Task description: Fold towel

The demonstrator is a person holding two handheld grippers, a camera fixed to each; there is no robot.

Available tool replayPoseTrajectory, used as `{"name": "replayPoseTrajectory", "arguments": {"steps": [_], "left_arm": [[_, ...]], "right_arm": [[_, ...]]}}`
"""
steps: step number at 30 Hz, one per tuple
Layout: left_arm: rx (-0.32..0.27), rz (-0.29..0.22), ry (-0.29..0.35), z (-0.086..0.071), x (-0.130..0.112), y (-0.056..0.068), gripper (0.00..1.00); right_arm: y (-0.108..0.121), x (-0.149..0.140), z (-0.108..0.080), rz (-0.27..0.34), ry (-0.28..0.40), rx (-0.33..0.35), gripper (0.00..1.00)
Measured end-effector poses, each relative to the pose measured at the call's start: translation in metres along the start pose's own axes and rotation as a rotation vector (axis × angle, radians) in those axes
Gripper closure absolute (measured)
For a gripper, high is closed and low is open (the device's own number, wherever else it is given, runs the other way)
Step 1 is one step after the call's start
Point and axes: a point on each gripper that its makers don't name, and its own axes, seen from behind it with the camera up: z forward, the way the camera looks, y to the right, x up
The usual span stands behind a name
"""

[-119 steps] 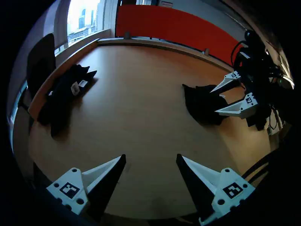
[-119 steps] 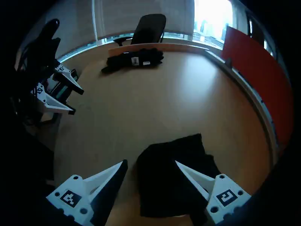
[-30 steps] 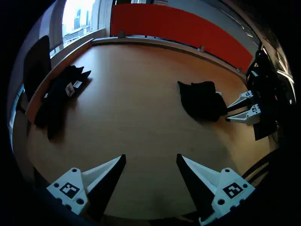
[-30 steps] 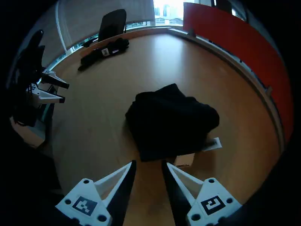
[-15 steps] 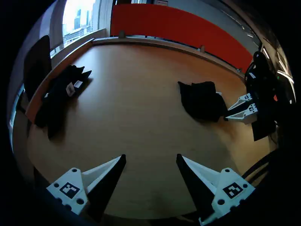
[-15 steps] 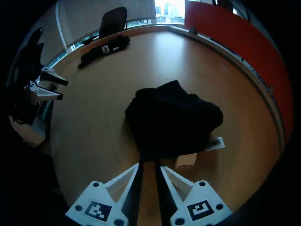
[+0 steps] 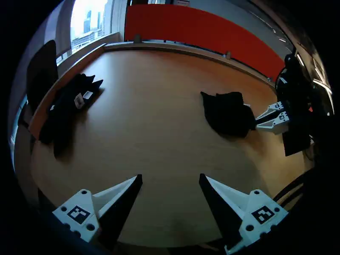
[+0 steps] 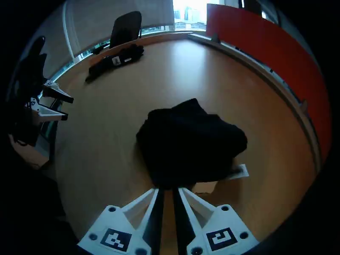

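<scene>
While the left claw [image 7: 170,177] hangs spread wide over bare wood at the near end of the worktop [image 7: 161,106], the work sits with the right claw [image 8: 166,190]. Its two fingers are drawn almost together, with a thin slit of wood showing between them. Their tips meet the near hem of the black towel [image 8: 191,140], which they look to be pinching. Tips and cloth are both dark, so that grip is my judgement, not a plain sight. The towel lies as a rumpled heap on the wood, straight ahead of the right claw and spreading away from it. Its broader span runs across the claw's line, not along it. A white tag [image 8: 239,171] pokes out beside its right edge. In the left gripper view the same heap [image 7: 227,112] sits well off to the right, the right claw [image 7: 256,123] touching its edge, so the right hand is far the nearer. Any fold would seem to start by carrying that near hem forward over the heap. The left claw would need to cross the worktop before it could steady the cloth. Another dark bundle with labels [image 7: 70,104] lies well apart by the window edge, near an office chair [image 8: 125,27].
</scene>
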Motion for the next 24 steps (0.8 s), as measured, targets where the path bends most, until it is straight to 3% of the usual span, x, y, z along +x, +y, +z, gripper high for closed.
{"name": "replayPoseTrajectory", "arguments": {"steps": [15, 24], "left_arm": [[0.004, -0.004, 0.003, -0.002, 0.000, -0.001, 0.00], [0.007, -0.007, 0.002, -0.003, 0.000, -0.004, 0.00]], "right_arm": [[0.021, 0.032, 0.013, -0.035, 0.025, -0.014, 0.86], [0.034, 0.042, 0.023, -0.021, 0.024, -0.027, 0.86]]}}
